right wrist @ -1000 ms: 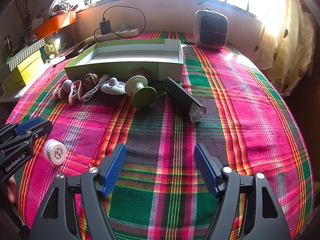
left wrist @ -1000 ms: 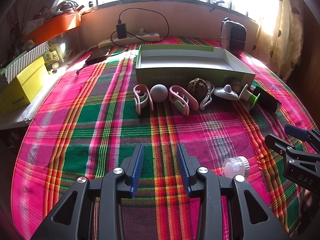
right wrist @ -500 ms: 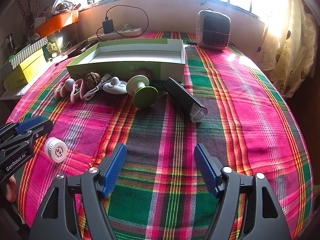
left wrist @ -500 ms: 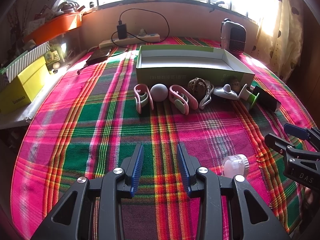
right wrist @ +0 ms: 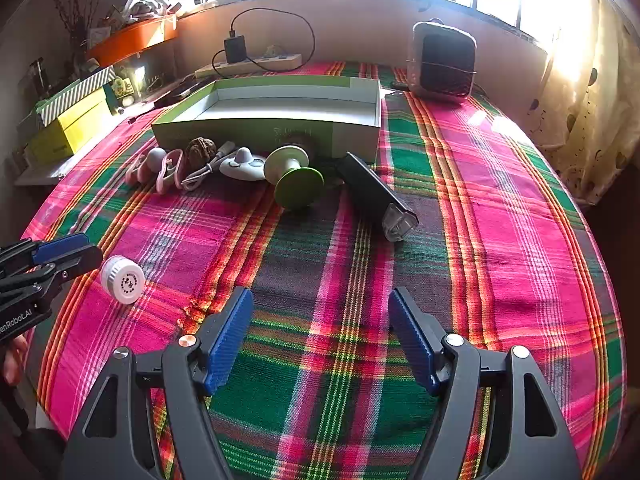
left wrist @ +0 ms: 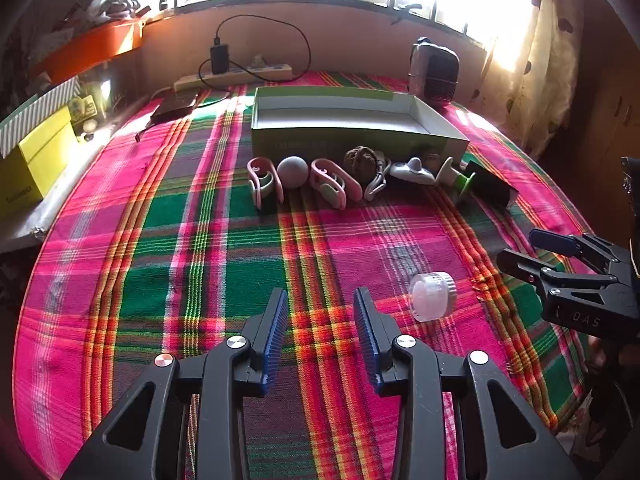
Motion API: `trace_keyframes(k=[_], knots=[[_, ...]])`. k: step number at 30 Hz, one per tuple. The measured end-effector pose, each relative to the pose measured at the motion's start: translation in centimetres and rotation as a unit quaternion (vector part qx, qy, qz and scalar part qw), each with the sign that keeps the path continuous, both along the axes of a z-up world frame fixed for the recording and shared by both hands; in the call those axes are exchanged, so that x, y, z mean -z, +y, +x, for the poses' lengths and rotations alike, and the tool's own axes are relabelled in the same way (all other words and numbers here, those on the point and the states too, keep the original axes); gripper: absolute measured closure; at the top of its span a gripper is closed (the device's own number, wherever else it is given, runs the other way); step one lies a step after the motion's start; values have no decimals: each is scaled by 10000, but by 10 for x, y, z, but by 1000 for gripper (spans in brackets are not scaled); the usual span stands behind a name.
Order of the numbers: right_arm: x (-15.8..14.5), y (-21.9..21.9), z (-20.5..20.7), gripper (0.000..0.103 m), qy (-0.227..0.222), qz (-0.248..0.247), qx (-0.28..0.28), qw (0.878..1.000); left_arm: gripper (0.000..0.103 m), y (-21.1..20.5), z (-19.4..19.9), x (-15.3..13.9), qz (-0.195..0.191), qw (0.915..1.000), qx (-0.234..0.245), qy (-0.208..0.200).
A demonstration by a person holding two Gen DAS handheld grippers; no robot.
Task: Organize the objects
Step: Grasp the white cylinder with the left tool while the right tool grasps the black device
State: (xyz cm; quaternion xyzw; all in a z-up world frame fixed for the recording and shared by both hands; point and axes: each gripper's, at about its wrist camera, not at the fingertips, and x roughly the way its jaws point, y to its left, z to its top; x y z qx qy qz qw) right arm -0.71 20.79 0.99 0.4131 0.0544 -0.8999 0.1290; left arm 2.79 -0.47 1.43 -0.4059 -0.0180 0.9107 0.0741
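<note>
An empty green-and-white box (left wrist: 348, 120) (right wrist: 276, 120) stands at the back of the plaid cloth. In front of it lie in a row two pink clips (left wrist: 264, 182), a grey ball (left wrist: 293, 172), a brown walnut (left wrist: 360, 160) (right wrist: 200, 150), a white gadget (right wrist: 242, 166), a green-and-white spool (right wrist: 294, 178) and a black device (right wrist: 376, 198). A small white cap (left wrist: 432, 296) (right wrist: 122, 280) lies apart, near the front. My left gripper (left wrist: 320, 320) is open and empty, left of the cap. My right gripper (right wrist: 320, 332) is open wide and empty, over bare cloth.
A small heater (right wrist: 442, 62) and a power strip with a charger (right wrist: 248, 64) sit by the back wall. Yellow boxes (left wrist: 32, 160) and an orange tray (left wrist: 88, 46) stand off the table's left side. A curtain (right wrist: 592, 100) hangs at the right.
Both grippers have crept slightly forward; the objects sit a little lower in view. Jaws unchanged, nothing taken hold of.
</note>
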Motion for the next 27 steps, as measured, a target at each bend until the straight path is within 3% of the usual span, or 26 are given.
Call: trace_keyframes(k=[5,12,21,27], knots=[[-7,7,5,32,172,-17,-35,9998,70,11,10,-12,467,9976,506,82],[-16,16,9,32,335,-45,23,9994,70,39,10,-8,338,9953,903,-24],[-15,23,4,32,306,13,86,9995,70,47,-4,2,-109,9982,576,-153],[-15,24,-21,32,247,221,145,9993,70,40,-11,7,-35,9987,458,-225]])
